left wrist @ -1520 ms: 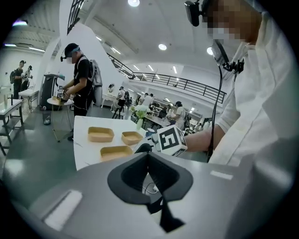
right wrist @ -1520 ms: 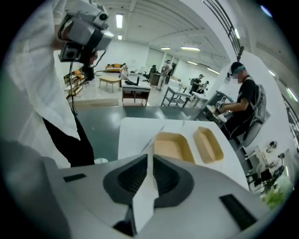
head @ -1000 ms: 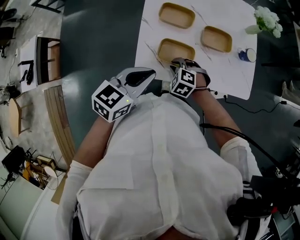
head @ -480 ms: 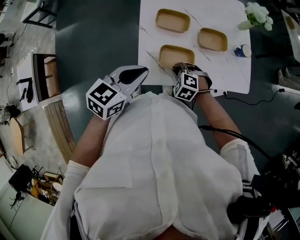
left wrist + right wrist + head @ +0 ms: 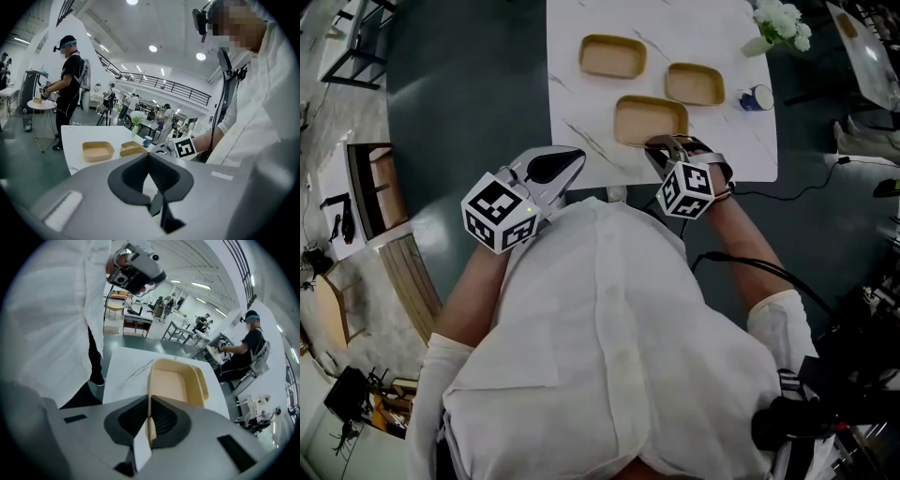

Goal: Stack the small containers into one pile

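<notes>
**White bench: near tray now gripped**

White marble bench is seen in a big hall. Three tan trays are laid out on it, all apart. The near tray is set by the near edge. The far tray is placed behind it to the left, and the side tray behind it to the right. A cup and flowers are kept at the right end.

The right tongs have just been closing. A second ago they were wider, down at the near tray. Now they are narrow, and the thin near rim of that tray is pinched between the pads. The rest of the tray is seen sticking out past the tips, over the bench. It cannot be told for sure if the tray is off the bench yet.

The left tongs are held near the left end of the bench's near edge, well away from the trays. Their tips are together and nothing is held.

So the first tray is judged to be caught, but no pile is made yet. The tray is likely to be carried onto one of the other two. Only a thin rim is gripped, so the tray could tip or slip.
</notes>
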Motion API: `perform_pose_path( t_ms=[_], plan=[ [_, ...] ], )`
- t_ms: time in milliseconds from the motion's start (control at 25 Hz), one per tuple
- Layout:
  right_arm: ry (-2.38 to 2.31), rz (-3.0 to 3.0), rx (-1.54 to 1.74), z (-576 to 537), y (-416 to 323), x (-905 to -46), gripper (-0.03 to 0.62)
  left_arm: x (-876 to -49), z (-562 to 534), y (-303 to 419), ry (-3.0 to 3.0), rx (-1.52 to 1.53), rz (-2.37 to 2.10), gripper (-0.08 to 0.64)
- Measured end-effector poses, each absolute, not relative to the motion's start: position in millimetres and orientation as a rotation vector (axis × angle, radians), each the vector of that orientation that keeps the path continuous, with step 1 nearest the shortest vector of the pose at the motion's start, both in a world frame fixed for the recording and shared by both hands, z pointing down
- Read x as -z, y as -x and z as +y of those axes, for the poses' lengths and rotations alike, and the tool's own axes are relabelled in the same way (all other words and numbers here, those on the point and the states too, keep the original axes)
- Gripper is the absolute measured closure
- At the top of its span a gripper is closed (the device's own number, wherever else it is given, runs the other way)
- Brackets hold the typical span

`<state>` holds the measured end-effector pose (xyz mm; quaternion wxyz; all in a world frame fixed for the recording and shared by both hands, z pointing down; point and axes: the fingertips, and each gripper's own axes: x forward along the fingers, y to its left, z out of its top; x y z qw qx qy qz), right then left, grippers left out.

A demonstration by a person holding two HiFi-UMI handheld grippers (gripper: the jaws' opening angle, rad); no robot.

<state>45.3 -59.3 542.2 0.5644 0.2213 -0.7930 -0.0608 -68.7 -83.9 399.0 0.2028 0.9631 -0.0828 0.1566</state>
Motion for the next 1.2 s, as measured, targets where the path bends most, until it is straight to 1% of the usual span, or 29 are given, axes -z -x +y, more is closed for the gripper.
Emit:
perform_pose_path(
  t_ms=[280,640,920,1200],
  plan=[
    [-0.488,-1.842,0.184,-66.0,-113.9,-526.7,0.575,-397.2,-84.9,51.7,-2.687,-0.43,-0.251,0.552],
    [-0.505,-1.831,0.224,-101.1,-190.1,-522.8,0.575,-400.2,-90.0,29.2,-2.67,-0.421,-0.354,0.552],
    [-0.474,-1.842,0.223,-124.1,-225.4,-538.2,0.575,-402.4,-91.6,6.3,-2.652,-0.41,-0.44,0.552],
    [-0.427,-1.867,0.219,-136.7,-234.2,-559.8,0.575,-407.3,-88.3,0.9,-2.624,-0.426,-0.524,0.552]
  ],
)
